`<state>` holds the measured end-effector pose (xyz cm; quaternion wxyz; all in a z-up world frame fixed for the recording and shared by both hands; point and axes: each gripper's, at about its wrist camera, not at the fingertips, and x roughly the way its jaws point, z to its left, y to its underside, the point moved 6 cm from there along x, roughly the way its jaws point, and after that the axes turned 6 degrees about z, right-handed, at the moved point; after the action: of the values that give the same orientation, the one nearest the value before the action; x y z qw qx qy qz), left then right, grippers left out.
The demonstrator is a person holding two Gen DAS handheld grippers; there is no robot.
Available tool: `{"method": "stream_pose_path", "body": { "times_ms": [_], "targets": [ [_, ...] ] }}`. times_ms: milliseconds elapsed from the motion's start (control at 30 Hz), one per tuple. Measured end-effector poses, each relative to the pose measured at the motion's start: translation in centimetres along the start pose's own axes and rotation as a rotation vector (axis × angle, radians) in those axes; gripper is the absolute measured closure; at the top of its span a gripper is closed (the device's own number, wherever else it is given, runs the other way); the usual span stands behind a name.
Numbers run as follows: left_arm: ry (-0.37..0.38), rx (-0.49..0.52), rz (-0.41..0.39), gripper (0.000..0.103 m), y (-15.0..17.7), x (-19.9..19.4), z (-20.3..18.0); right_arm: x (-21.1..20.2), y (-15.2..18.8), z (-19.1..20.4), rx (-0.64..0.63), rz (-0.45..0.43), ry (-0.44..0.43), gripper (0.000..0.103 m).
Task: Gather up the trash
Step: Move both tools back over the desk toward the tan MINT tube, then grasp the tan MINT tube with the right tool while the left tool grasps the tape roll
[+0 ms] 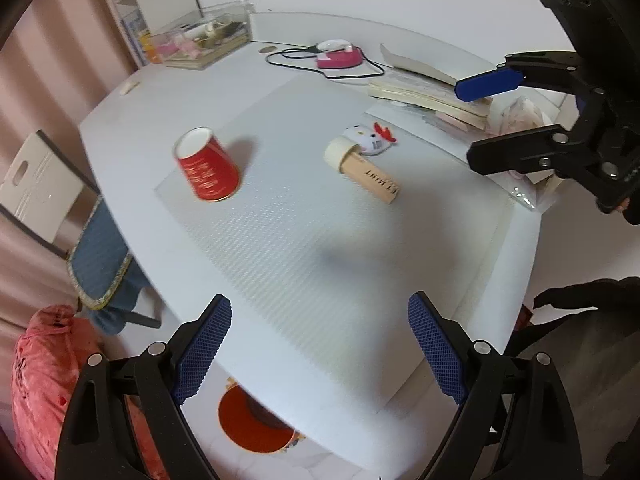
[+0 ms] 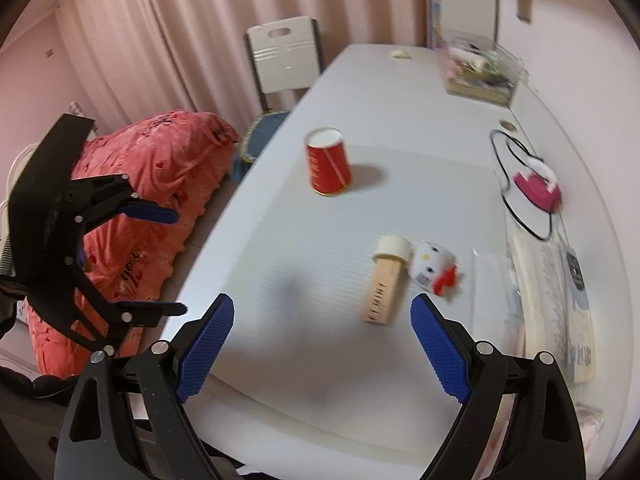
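Note:
A red paper cup [image 1: 207, 164] stands upside down on the white table [image 1: 168, 92]; it also shows in the right wrist view [image 2: 327, 161]. A tan tube with a cream cap [image 1: 362, 169] lies on its side next to a small white cat plush [image 1: 370, 138]; both show in the right wrist view, tube [image 2: 385, 280] and plush [image 2: 434, 266]. My left gripper [image 1: 320, 350] is open and empty above the table's near edge. My right gripper [image 2: 322, 350] is open and empty, close to the tube. An orange bin [image 1: 256, 424] sits below the table edge.
A clear box of small items [image 1: 200, 38], a pink device with a black cable [image 1: 340, 58] and stacked books [image 1: 428, 92] line the far side. A white chair with a blue cushion [image 2: 282, 60] and a red bundle [image 2: 152, 200] stand beside the table.

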<state>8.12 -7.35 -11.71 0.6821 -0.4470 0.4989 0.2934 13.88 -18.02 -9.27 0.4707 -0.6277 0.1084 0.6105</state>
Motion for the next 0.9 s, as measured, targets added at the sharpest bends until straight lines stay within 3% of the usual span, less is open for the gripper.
{"method": "stream_pose_path", "body": {
  "times_ms": [300,433,767,900],
  "targets": [
    [0.039,0.015,0.050,0.014,-1.2,2.7,-0.1,4.6,0.3,-2.8,0.076,0.061,-0.002,0.015],
    [0.048,0.002,0.069,0.014,-1.5,4.2,0.6,8.2,0.1,-3.9,0.096,0.114,-0.002,0.030],
    [0.072,-0.020,0.100,0.014,-1.4,7.1,2.2,14.1,0.2,-5.4,0.098,0.186,0.028,0.042],
    [0.080,-0.016,0.102,0.014,-1.8,7.7,2.3,14.8,0.1,-5.4,0.085,0.192,0.032,0.063]
  ]
}}
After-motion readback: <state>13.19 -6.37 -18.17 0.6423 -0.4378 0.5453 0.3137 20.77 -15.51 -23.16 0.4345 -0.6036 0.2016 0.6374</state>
